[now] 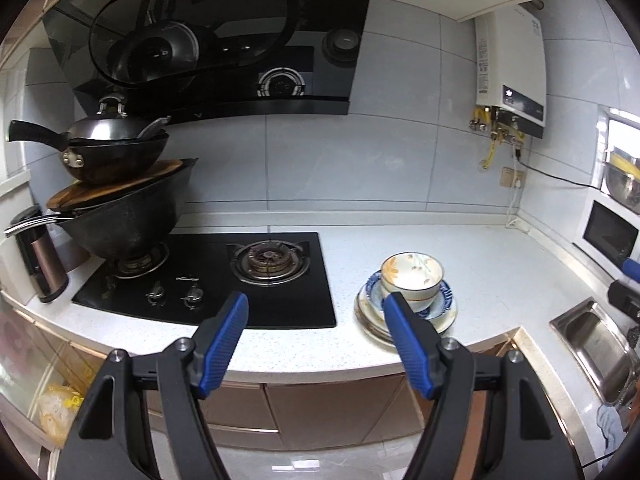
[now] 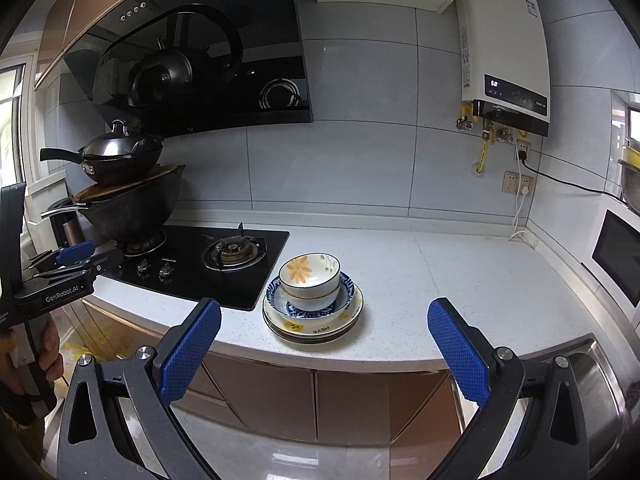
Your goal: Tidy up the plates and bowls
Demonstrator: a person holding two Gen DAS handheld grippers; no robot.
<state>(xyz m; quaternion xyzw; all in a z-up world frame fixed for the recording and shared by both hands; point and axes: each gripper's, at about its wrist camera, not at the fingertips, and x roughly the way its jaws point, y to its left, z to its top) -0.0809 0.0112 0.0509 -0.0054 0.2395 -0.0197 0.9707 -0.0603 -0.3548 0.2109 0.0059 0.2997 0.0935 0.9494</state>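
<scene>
A stack stands on the white counter just right of the hob: flat plates at the bottom, a blue-rimmed dish on them, and white bowls with an orange flower nested on top. The left wrist view shows the same stack, with the top bowl and plates. My left gripper is open, empty, in front of the counter edge, its right finger overlapping the stack. My right gripper is open wide, held back from the counter, the stack seen between its fingers. The left gripper also shows at far left.
A black gas hob lies left of the stack, with stacked woks on its left burner. A steel sink sits at the right. A microwave stands against the right wall. Brown cabinet doors are below.
</scene>
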